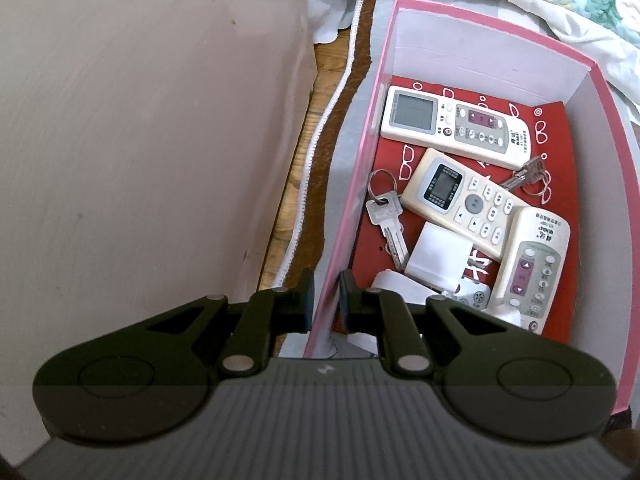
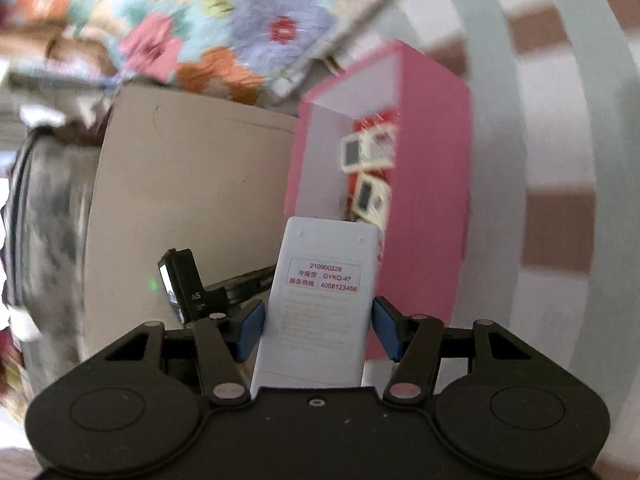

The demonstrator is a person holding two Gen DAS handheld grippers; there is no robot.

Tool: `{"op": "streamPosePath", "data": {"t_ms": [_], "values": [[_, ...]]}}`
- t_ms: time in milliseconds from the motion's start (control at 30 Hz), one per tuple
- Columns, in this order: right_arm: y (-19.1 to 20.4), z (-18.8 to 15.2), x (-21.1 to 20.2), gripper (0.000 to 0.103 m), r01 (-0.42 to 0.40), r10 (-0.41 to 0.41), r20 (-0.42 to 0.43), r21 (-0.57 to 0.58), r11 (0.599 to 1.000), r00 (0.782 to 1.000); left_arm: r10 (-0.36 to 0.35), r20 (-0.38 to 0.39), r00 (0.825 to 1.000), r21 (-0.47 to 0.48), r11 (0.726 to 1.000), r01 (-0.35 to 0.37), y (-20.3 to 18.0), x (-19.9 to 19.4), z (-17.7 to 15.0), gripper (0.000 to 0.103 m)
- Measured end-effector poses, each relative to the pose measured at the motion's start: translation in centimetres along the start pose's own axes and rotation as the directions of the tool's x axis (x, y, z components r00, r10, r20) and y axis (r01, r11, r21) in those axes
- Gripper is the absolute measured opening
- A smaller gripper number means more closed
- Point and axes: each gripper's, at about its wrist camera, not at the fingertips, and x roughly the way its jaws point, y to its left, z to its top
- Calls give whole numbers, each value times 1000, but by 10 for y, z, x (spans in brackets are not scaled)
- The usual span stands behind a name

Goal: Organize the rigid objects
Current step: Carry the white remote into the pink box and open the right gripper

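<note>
A pink box [image 1: 500, 28] with a red bottom holds three white remotes, among them the top one [image 1: 456, 128] and the middle one [image 1: 460, 200]. It also holds keys on rings [image 1: 386, 216] and a white plug [image 1: 436, 256]. My left gripper [image 1: 326, 296] points steeply down and is shut on the box's left wall near the near corner. In the right wrist view my right gripper [image 2: 319, 328] is shut on a white remote [image 2: 320, 304], which lies back side up with its red-printed label showing. That remote's far end points at the pink box [image 2: 436, 160].
A beige box [image 1: 140, 160] stands close against the pink box's left side, also seen as the beige box [image 2: 192, 184]. A floral quilt [image 2: 240, 20] lies behind. Striped grey, white and brown cloth [image 2: 560, 160] spreads to the right. A black device [image 2: 180, 288] sits left of my right fingers.
</note>
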Motion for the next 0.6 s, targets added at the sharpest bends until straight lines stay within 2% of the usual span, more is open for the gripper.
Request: {"op": "streamPosePath", "data": {"t_ms": [100,167,233,300,400,467,533,600], "values": [[36,16,9,64,70,-62,57,-159,985,996,-8,3,1000,-8,1000,8,2,0,0,12],[58,28,20,64,146,-121,107,-260,955,987,-6,4,1000,-3,1000,6,1,0,-1,12],[80,35,40,64,252,-208,152,-376,892,966,-7,6,1000,0,1000,7,1,0,-1,12],[91,39,64,64,344,-298,171,-432,834,939,-13,8,1000,2,1000,13,2,1,-1,12],[86,39,96,64,405,-377,156,-461,790,913,-24,4,1000,5,1000,24,3,2,-2,11],[80,42,118,64,434,-418,142,-456,777,897,-27,1,1000,11,1000,27,3,3,-4,11],[71,47,138,64,458,-455,114,-415,786,883,-29,0,1000,15,999,29,3,3,-4,11],[64,49,155,64,453,-455,89,-377,808,886,-33,-2,999,16,999,33,4,4,-5,11]]}}
